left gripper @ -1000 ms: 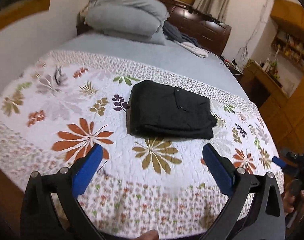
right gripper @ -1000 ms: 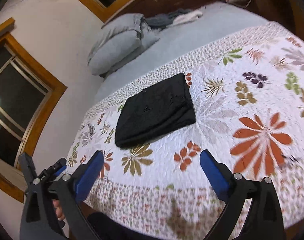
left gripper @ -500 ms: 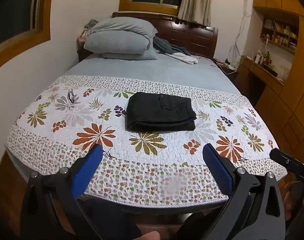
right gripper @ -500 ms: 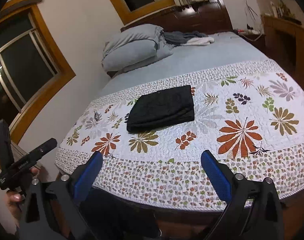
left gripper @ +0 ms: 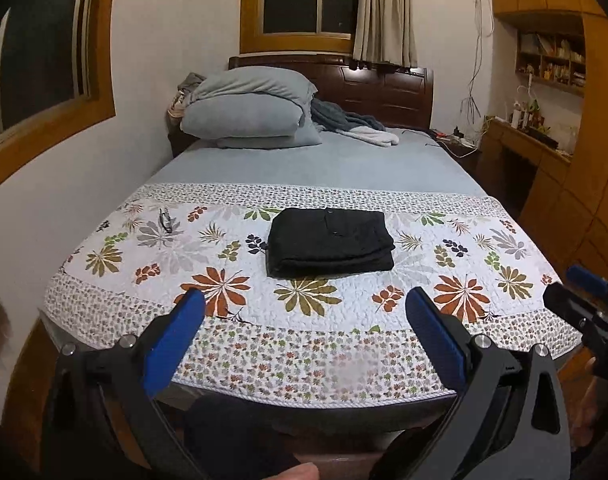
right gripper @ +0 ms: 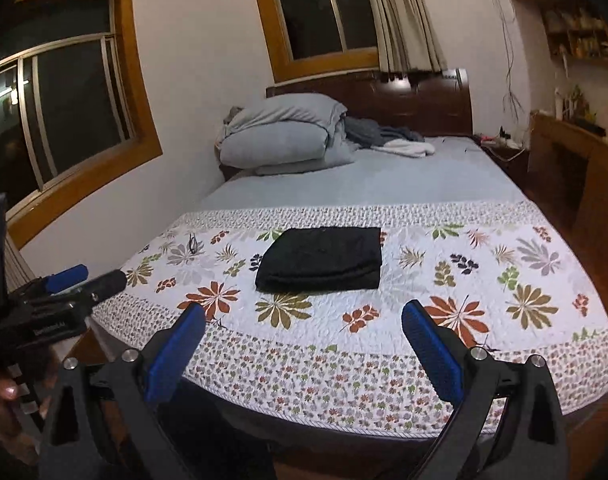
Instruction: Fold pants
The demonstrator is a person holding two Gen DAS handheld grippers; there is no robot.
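Left gripper (left gripper: 304, 312): jaws wide apart, nothing held, lower centre of frame, short of bed edge. Right gripper (right gripper: 302, 326): likewise spread, empty. Pants (left gripper: 329, 242) lay at frame centre as compact folded black stack on floral quilt (left gripper: 483, 264), well apart from both. Judged: folding complete; no further move needed. No containers visible.

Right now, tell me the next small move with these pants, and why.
Probably none on the pants: they already lie as a neat folded stack on the floral quilt. The left gripper and right gripper are open, empty, short of the bed's foot. I would just lower both and stop.
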